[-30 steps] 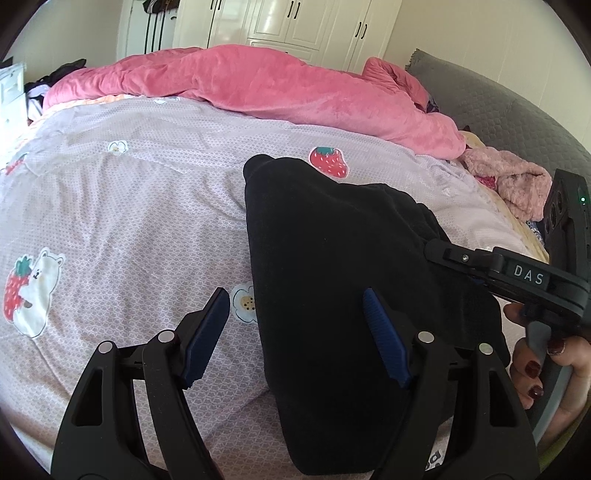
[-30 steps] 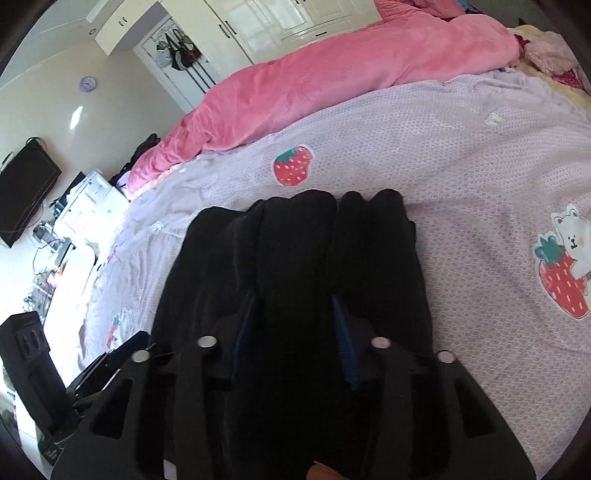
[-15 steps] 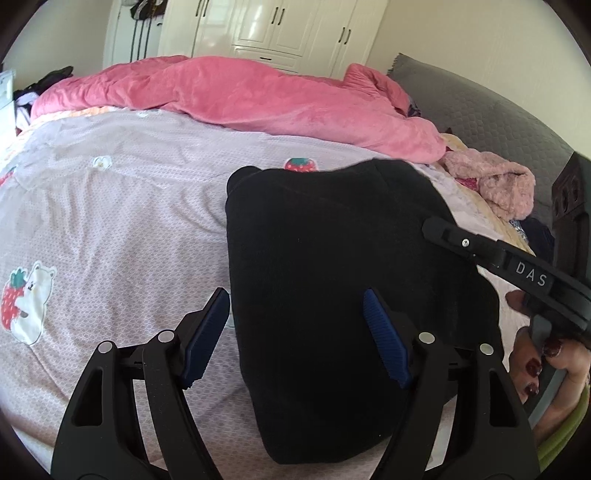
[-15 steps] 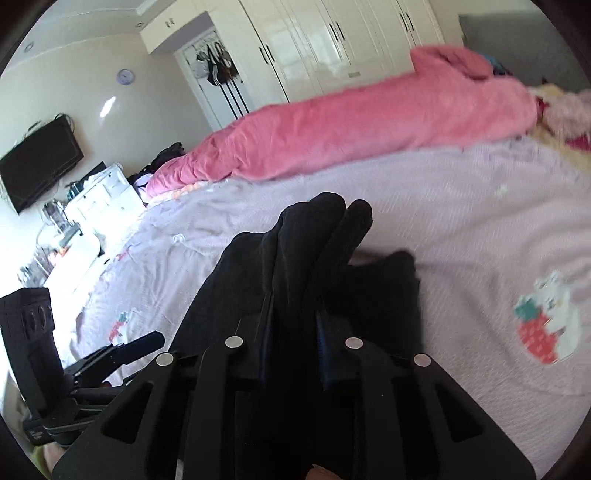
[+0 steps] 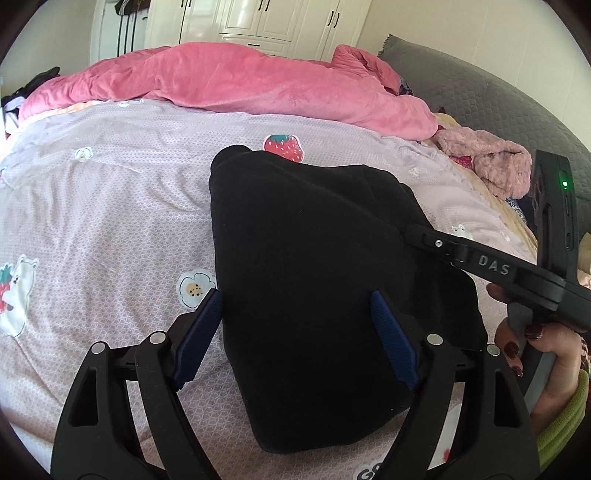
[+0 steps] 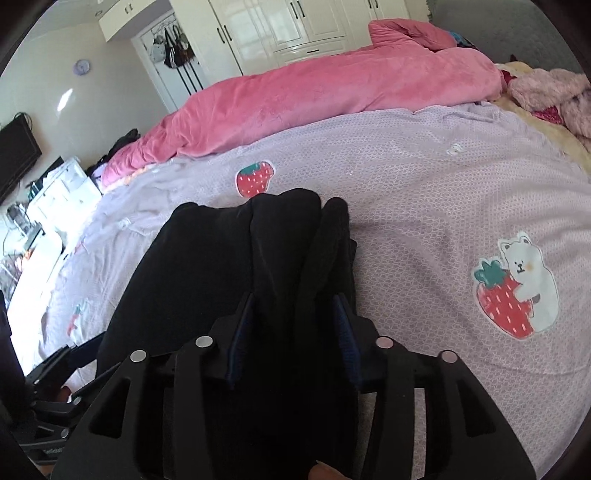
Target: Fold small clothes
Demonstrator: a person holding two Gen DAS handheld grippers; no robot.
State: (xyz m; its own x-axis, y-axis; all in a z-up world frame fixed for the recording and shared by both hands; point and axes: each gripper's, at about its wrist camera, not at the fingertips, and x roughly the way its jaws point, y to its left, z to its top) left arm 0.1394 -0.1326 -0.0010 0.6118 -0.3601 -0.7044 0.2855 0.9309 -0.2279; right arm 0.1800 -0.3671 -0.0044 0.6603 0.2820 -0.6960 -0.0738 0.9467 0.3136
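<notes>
Since half a second ago: black garment (image 5: 317, 280) lowered back onto the bed, its lifted folds down again; right gripper (image 6: 295, 332) jaws opened from a tight pinch, folds of cloth still between them; left gripper (image 5: 295, 332) jaws opened a little further.

Left wrist view. Left gripper with jaws spread wide, blue pads (image 5: 199, 332) hanging over the near part of the black garment, left pad at the cloth's left edge, right pad above the cloth; whether either pad touches cannot be told, nothing pinched. Garment lying folded on the lilac bedspread (image 5: 110, 206), toward the near edge of the bed, its far corner just beside a strawberry print (image 5: 282, 147). Flower print (image 5: 195, 288) just left of the garment. Right gripper entering from the right edge, its finger marked "DAS" reaching onto the garment's right side, held by a hand (image 5: 543, 354) with dark-painted nails and a green sleeve (image 5: 565, 424). Pink duvet (image 5: 229, 85) bunched along the far edge of the bed; fluffy pink cloth (image 5: 491, 166) at the far right corner; grey headboard (image 5: 480, 99) beyond it; white wardrobe (image 5: 273, 22) behind.

Right wrist view. Right gripper jaws partly parted, with upright folds of the black garment (image 6: 229, 266) between the pads (image 6: 345, 332); whether the pads press on the cloth cannot be told. Bear-and-strawberry print (image 6: 517, 288) well to the right on the bedspread. Left gripper partly visible at the lower left edge.
</notes>
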